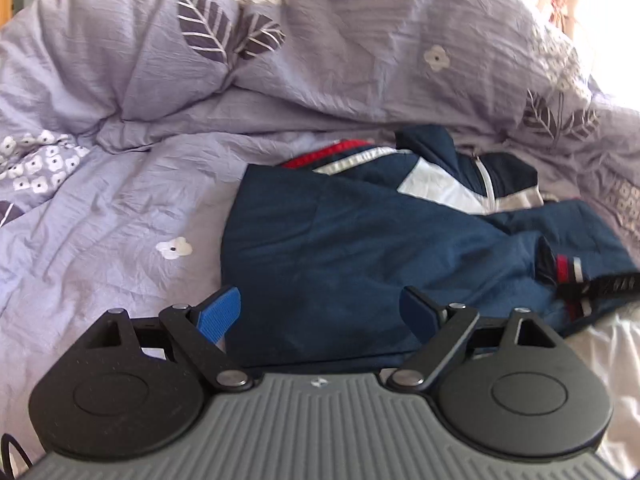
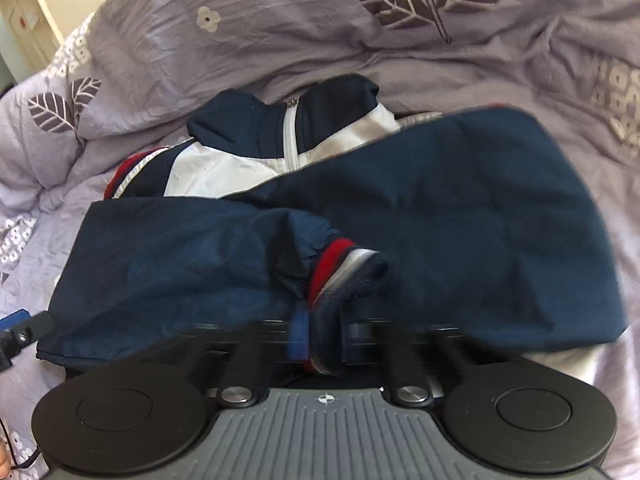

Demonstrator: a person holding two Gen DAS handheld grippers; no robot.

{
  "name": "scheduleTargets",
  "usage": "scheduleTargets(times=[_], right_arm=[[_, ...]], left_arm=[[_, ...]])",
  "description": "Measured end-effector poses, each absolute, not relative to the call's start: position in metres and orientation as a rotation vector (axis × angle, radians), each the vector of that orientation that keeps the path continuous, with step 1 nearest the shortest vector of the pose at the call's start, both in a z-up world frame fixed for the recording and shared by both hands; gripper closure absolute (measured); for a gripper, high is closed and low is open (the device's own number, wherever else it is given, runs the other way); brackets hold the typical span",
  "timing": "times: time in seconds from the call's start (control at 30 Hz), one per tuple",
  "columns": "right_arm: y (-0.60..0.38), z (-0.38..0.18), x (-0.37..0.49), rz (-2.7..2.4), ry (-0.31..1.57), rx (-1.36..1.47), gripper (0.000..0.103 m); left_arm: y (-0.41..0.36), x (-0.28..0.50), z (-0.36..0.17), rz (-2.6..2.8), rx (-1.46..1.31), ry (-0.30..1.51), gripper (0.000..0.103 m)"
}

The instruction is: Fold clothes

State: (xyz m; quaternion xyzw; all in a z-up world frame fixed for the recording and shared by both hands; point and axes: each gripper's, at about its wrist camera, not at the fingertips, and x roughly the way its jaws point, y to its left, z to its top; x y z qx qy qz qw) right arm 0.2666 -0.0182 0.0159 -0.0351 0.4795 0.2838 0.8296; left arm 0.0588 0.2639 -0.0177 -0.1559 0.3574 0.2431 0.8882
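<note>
A navy jacket [image 1: 340, 248] with white chest panels, a white zipper and red trim lies partly folded on the bed. My left gripper [image 1: 320, 304] hovers open over the jacket's near edge, nothing between its blue fingers [image 1: 220, 312]. In the right wrist view the jacket [image 2: 460, 220] fills the middle, one sleeve laid across its body. My right gripper [image 2: 318, 334] is blurred and shut on that sleeve's red, white and navy striped cuff [image 2: 344, 268]. One blue finger of the left gripper [image 2: 14, 318] shows at the left edge of the right wrist view.
A lilac duvet [image 1: 140, 120] printed with leaves and flowers covers the bed and is bunched into a ridge behind the jacket. A white sheet [image 1: 616, 360] shows at the near right. A pale wall [image 2: 36, 12] stands at the far left.
</note>
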Motion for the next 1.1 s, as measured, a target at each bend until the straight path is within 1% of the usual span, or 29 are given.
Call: scheduleTargets(times=[0.2,0.3,0.37,0.4,0.43,0.5,0.57,0.6,0.63,0.67,0.73,0.8,0.87,0.93,0.97,1.03,1.1], right_arm=[[-0.040,0.050,0.285,0.560,0.839,-0.250,0.088],[-0.054,0.050,0.303,0.509,0.794,-0.301,0.088],[-0.061,0.039,0.313,0.480,0.794,-0.349,0.085],[-0.064,0.031,0.317,0.466,0.807,-0.370,0.081],[-0.065,0.020,0.321,0.456,0.838,-0.392,0.074],[-0.068,0.000,0.328,0.437,0.896,-0.433,0.066],[-0.071,0.000,0.327,0.430,0.876,-0.430,0.057],[-0.074,0.003,0.325,0.419,0.854,-0.422,0.044],[-0.077,0.006,0.323,0.408,0.832,-0.414,0.038],[-0.080,0.009,0.321,0.395,0.811,-0.404,0.034],[-0.086,0.018,0.312,0.340,0.761,-0.366,0.035],[-0.081,0.025,0.297,0.346,0.671,-0.362,0.035],[-0.069,0.024,0.281,0.441,0.622,-0.381,0.035],[-0.054,0.018,0.266,0.564,0.611,-0.403,0.037],[-0.048,0.007,0.271,0.542,0.650,-0.398,0.037],[-0.037,-0.015,0.280,0.496,0.727,-0.388,0.045],[-0.026,-0.036,0.288,0.447,0.795,-0.383,0.045]], left_arm=[[0.264,0.087,-0.021,0.486,-0.281,0.737,0.014],[0.262,0.100,-0.031,0.493,-0.268,0.761,0.014],[0.262,0.105,-0.041,0.502,-0.260,0.790,0.014],[0.261,0.107,-0.046,0.509,-0.253,0.803,0.013],[0.262,0.108,-0.050,0.515,-0.246,0.812,0.013],[0.262,0.107,-0.056,0.531,-0.229,0.817,0.011],[0.263,0.105,-0.058,0.589,-0.180,0.819,0.011],[0.263,0.102,-0.056,0.618,-0.158,0.818,0.011],[0.263,0.099,-0.052,0.643,-0.144,0.813,0.013],[0.262,0.094,-0.046,0.647,-0.141,0.792,0.014],[0.258,0.081,-0.032,0.605,-0.160,0.716,0.013],[0.252,0.070,-0.022,0.519,-0.208,0.651,0.012],[0.247,0.064,-0.021,0.390,-0.270,0.632,0.009],[0.238,0.068,-0.033,0.367,-0.240,0.679,0.007],[0.234,0.072,-0.041,0.402,-0.196,0.715,0.007],[0.231,0.080,-0.059,0.529,-0.100,0.793,0.008],[0.239,0.080,-0.071,0.611,-0.069,0.836,0.006]])
